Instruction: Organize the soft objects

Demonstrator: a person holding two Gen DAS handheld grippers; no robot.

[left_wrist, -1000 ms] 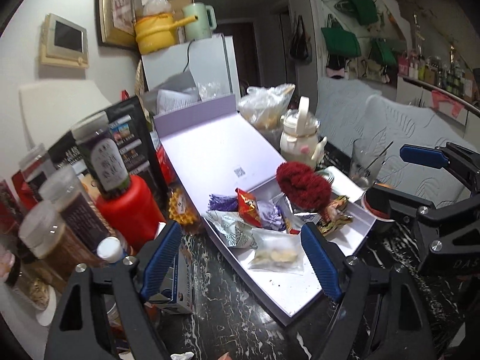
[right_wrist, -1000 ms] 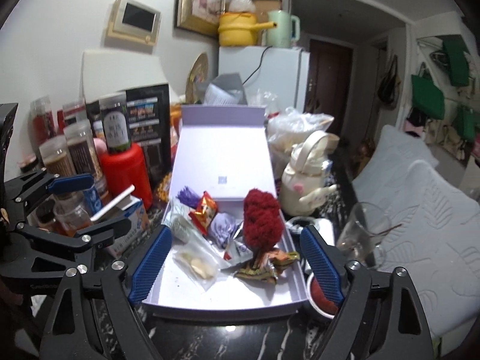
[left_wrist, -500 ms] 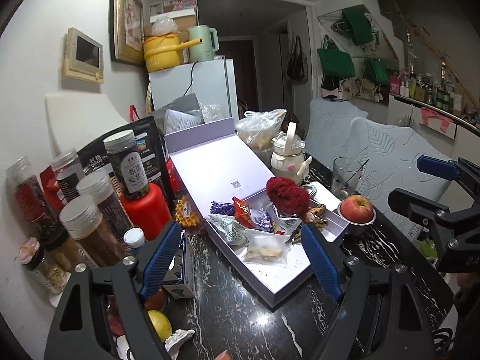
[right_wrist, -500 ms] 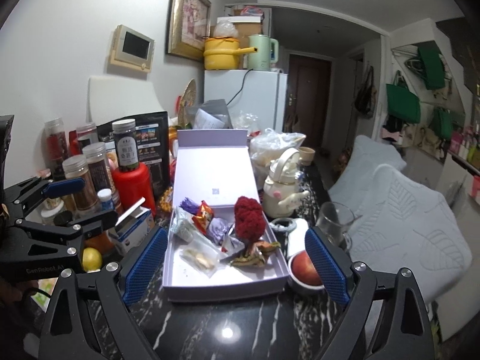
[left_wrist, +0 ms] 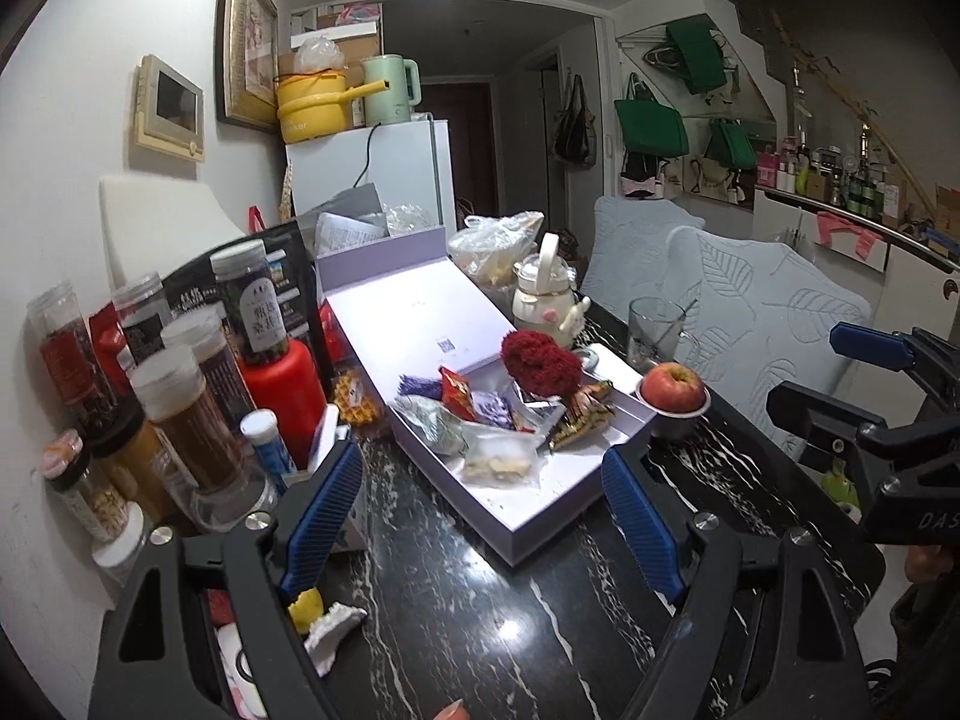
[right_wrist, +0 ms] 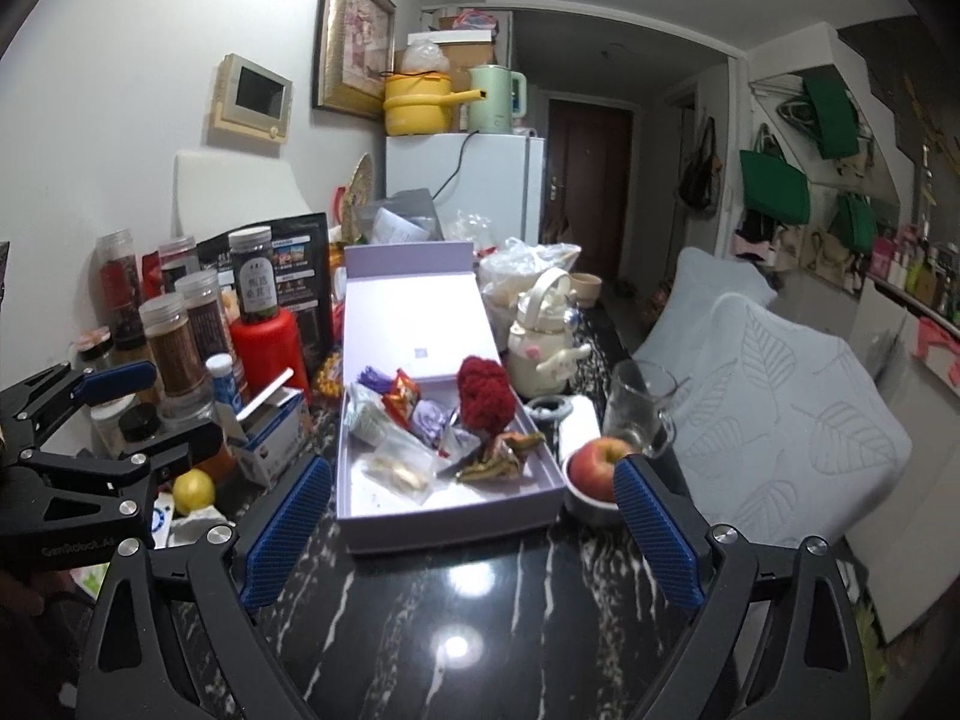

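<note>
- The red fluffy ball (right_wrist: 485, 395), the soft item of the task, is sitting inside the lavender box (right_wrist: 450, 519) at its far right corner, beside the raised lid, and it is leaning over crinkly snack packets (right_wrist: 501, 461).
- Risk: a reach for the ball is likely to catch a packet as well, because the packets are lying against and under it; a shallow pinch would lift loose fluff only, and the ball would probably slip out.
- Risk: a teapot (right_wrist: 543, 342) and a drinking glass (right_wrist: 639, 414) are standing just right of the box, and an apple (right_wrist: 597, 465) is resting in a small bowl touching the box's near right corner. A wide sweep from the right could knock any of them.
- Risk: tall jars (left_wrist: 180, 414) are crowding the left side of the box; a low pass there could topple them.
- The right hand-held gripper (right_wrist: 471, 540) is hanging above the dark tabletop (right_wrist: 480, 630) at the near end of the box, aiming along its length, fingers spread wide and carrying nothing.
- The left hand-held gripper (left_wrist: 480, 516) is hovering at the box's near left corner, angled toward the ball, likewise spread wide and carrying nothing.
- Neither gripper is touching the box or its contents.
</note>
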